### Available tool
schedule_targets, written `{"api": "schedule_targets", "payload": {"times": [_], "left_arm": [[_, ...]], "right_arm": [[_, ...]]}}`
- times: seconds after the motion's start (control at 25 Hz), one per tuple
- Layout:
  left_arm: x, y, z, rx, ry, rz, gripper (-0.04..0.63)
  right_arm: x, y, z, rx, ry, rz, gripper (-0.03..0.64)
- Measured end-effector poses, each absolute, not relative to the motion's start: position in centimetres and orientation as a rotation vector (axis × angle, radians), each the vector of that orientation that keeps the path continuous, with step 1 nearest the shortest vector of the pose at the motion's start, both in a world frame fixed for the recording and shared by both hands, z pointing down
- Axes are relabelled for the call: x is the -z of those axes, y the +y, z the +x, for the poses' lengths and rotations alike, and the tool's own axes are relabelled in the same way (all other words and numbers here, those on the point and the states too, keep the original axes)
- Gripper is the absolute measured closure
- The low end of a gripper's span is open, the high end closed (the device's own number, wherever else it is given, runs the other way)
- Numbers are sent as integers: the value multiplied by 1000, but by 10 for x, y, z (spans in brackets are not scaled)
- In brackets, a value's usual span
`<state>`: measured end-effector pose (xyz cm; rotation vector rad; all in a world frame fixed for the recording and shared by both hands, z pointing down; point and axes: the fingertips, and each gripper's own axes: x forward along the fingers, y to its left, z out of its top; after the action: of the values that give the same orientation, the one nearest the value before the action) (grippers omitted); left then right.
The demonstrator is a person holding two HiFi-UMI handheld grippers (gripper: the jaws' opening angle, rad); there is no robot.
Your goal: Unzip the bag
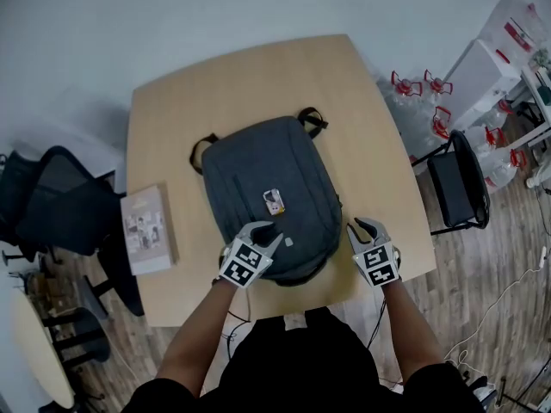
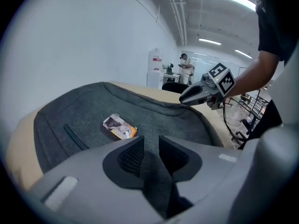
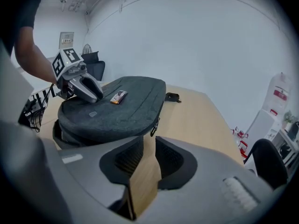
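Observation:
A dark grey backpack (image 1: 267, 192) lies flat on the wooden table (image 1: 362, 101), straps at the far end and a small printed tag (image 1: 274, 200) on top. My left gripper (image 1: 264, 233) hovers over the bag's near left corner, jaws open; in the left gripper view (image 2: 150, 148) only grey bag fabric (image 2: 84, 115) shows in the gap. My right gripper (image 1: 366, 224) stands over bare table just right of the bag, jaws open with nothing between them (image 3: 149, 153). A zipper pull (image 3: 153, 130) hangs on the bag's side seam ahead of it.
A pale book (image 1: 148, 229) lies on the table left of the bag. Black office chairs stand at the left (image 1: 52, 205) and right (image 1: 461, 183). Several water bottles (image 1: 430, 101) crowd the floor at the back right.

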<state>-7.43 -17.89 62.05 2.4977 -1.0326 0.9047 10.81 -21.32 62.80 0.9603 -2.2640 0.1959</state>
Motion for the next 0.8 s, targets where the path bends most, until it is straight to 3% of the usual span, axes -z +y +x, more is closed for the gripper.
{"api": "schedule_targets", "payload": {"times": [0.4,0.8], "left_arm": [[-647,-176,-79,-1041,-1009,2384,459],[-649,-174,-79,-1006,-984,2381,463]], "right_arm": [[-651,-252,94,-132,-2257,707,489],[-660,-260,81,-106,-2285,488,491]]}}
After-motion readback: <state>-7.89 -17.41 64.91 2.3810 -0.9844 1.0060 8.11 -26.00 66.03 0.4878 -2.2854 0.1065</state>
